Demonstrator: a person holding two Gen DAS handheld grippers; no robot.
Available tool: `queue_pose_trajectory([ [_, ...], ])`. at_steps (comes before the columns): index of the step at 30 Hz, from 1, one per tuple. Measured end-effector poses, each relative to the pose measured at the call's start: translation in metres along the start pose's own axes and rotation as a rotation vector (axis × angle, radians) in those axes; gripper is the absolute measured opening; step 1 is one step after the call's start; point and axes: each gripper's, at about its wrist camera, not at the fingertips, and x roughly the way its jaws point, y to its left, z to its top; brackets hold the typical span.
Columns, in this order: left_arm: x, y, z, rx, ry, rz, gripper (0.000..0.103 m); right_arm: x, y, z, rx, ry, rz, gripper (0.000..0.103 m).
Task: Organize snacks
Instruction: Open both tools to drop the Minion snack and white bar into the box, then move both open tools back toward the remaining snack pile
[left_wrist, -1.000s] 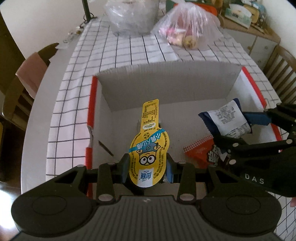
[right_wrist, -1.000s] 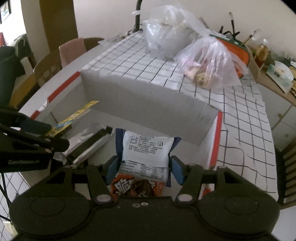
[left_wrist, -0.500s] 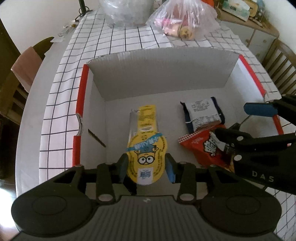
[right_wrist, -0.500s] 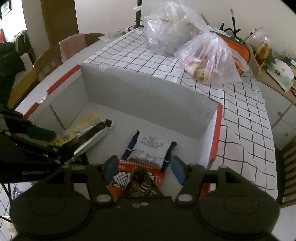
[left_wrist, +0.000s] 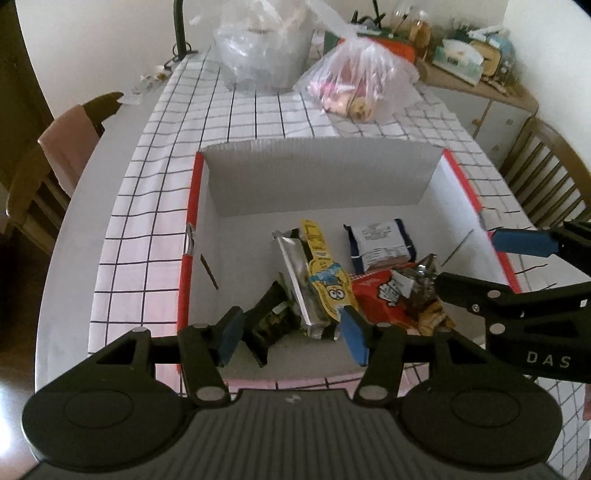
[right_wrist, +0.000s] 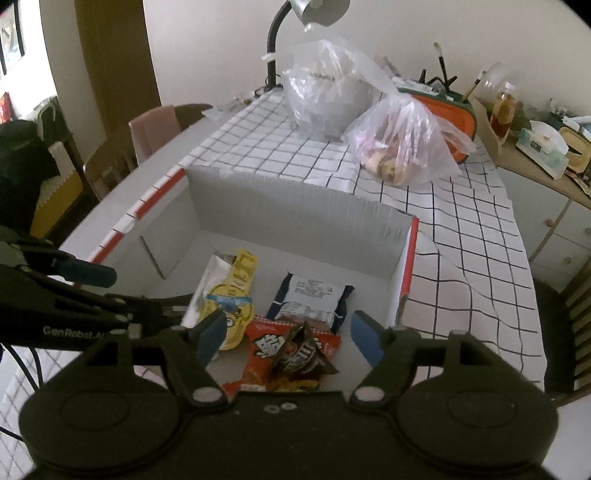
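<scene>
— Status of the cardboard box (left_wrist: 388, 177), frame centre?
— Four snacks are now held on its floor: red packet (left_wrist: 384, 295), blue-white packet (left_wrist: 380, 240), yellow minion packet (left_wrist: 327, 280), silver bar (left_wrist: 295, 273).
— Grippers?
— Left gripper (left_wrist: 291, 332) and right gripper (right_wrist: 286, 338) are found spread and empty; a second ago each was clamped on a packet. Both deposits are judged complete.

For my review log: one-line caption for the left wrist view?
Open left hand-held gripper above a cardboard box holding snack packets.

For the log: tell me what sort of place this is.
Probably a home dining room: a table under a grid-checked tablecloth, wooden chairs around it, and a cluttered sideboard along the wall.
</scene>
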Motion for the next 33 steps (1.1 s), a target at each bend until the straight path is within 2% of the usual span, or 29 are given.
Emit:
queue_pose_trajectory([
  [8,-0.043,-0.003,-0.019,0.003,-0.076,-0.020,0.058,-0.040,0.013,-0.011,0.023,-0.057,0.014,0.077],
  [12,-0.064,-0.003,-0.031,0.004,-0.108,-0.029,0.059,-0.061,0.019,-0.019,0.034,-0.092,0.026,0.082],
  [18,-0.089,-0.004,-0.048,0.008,-0.153,-0.034,0.064,-0.088,0.029,-0.033,0.052,-0.132,0.047,0.086],
  [28,-0.114,-0.004,-0.089,0.014,-0.176,-0.063,0.070,-0.123,0.048,-0.063,0.076,-0.175,0.088,0.098],
  [33,-0.115,0.002,-0.112,0.000,-0.159,-0.071,0.075,-0.131,0.057,-0.081,0.087,-0.170,0.096,0.100],
])
